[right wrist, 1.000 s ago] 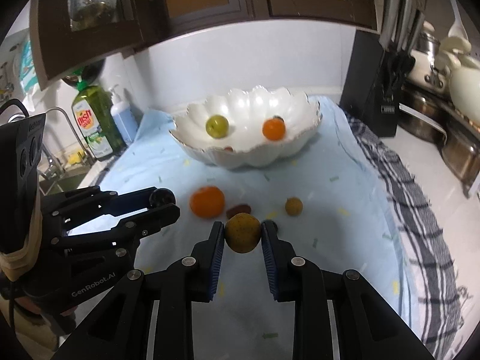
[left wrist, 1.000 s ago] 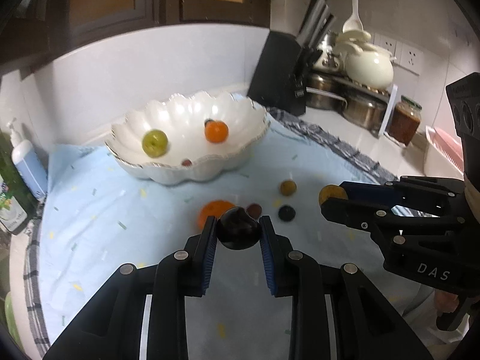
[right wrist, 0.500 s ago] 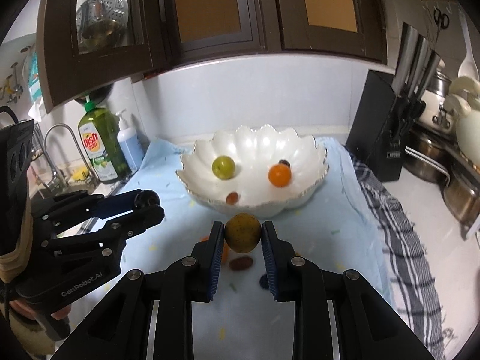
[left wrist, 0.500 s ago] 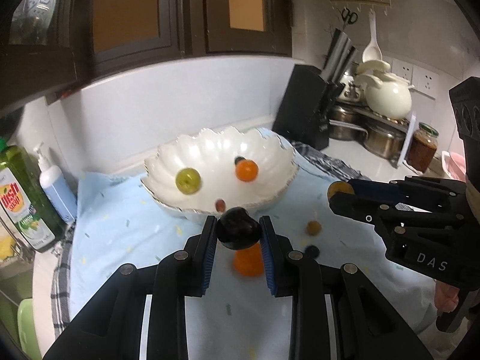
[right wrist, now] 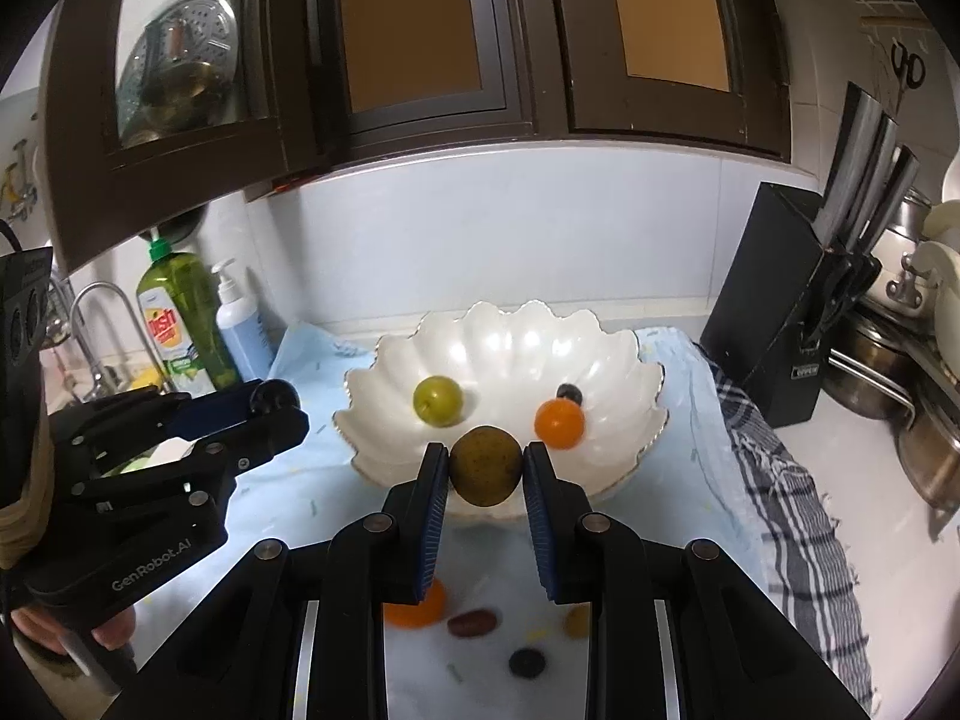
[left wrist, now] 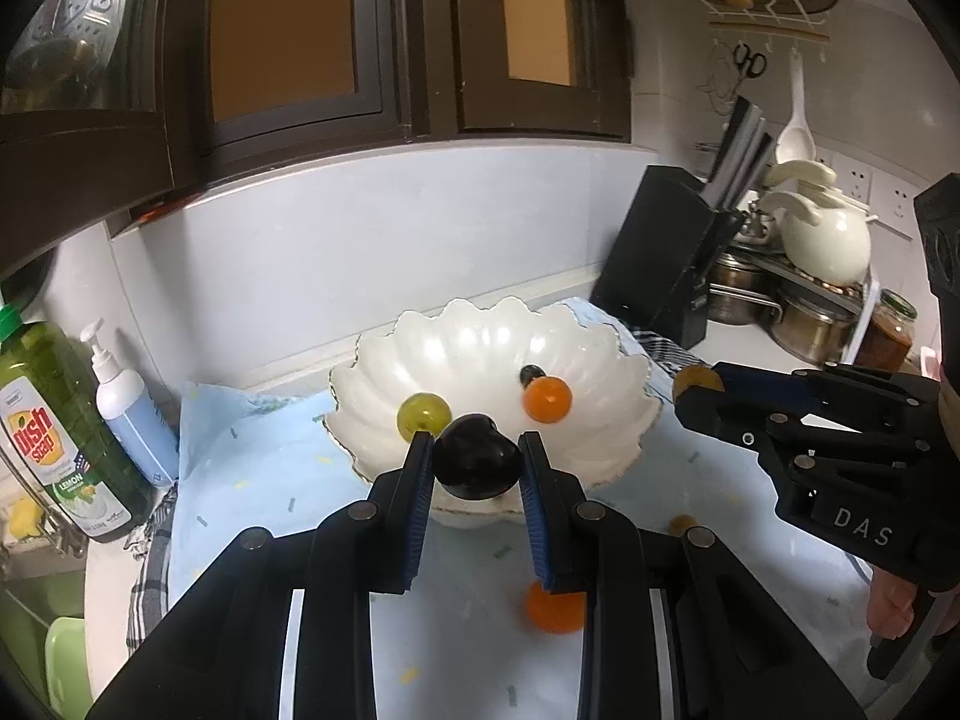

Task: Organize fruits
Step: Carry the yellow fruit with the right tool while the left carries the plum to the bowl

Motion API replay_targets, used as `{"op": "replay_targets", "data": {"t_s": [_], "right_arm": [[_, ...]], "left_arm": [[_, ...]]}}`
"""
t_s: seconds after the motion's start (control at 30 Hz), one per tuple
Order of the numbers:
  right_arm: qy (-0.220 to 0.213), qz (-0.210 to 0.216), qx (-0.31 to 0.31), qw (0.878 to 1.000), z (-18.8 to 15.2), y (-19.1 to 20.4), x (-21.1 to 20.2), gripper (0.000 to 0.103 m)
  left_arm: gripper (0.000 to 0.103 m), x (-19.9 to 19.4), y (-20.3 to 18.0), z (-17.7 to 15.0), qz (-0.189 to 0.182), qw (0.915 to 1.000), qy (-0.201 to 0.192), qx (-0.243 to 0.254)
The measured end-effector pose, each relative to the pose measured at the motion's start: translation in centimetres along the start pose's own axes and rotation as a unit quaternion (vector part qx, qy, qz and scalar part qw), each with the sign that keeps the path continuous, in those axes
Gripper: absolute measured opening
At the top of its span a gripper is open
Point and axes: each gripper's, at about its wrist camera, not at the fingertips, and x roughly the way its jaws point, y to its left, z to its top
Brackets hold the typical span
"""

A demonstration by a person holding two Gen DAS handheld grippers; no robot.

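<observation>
The white bowl (right wrist: 510, 348) stands open at the top, with bare floor between the green fruit (right wrist: 438, 400) and the small orange fruit (right wrist: 559, 423) inside it. Dark cabinets (right wrist: 420, 48) overhang the wall behind. A knife block (right wrist: 780, 312) stands to the bowl's right, and 2 bottles (right wrist: 180, 324) to its left. On the surface before the bowl, loose fruit (right wrist: 474, 622) lies scattered over the blue cloth (right wrist: 690, 480).

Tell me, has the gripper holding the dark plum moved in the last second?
Yes. The left gripper with its dark plum has gone toward the white bowl: it now overlaps the near rim.
</observation>
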Motion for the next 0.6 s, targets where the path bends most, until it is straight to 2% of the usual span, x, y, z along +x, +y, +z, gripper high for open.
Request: {"op": "replay_targets", "data": {"t_s": [0.33,0.6], "right_arm": [[0.020,-0.015,-0.008,1.000,1.9,-0.8,4.1,0.027],[0.059,-0.018,-0.009,0.998,2.6,-1.6,8.3,0.027]], "left_arm": [[0.029,4.3,1.6,1.7,-0.001,0.9994,0.031,-0.017],[0.029,8.6,2.5,2.3,0.000,0.9971,0.073,-0.021]]}}
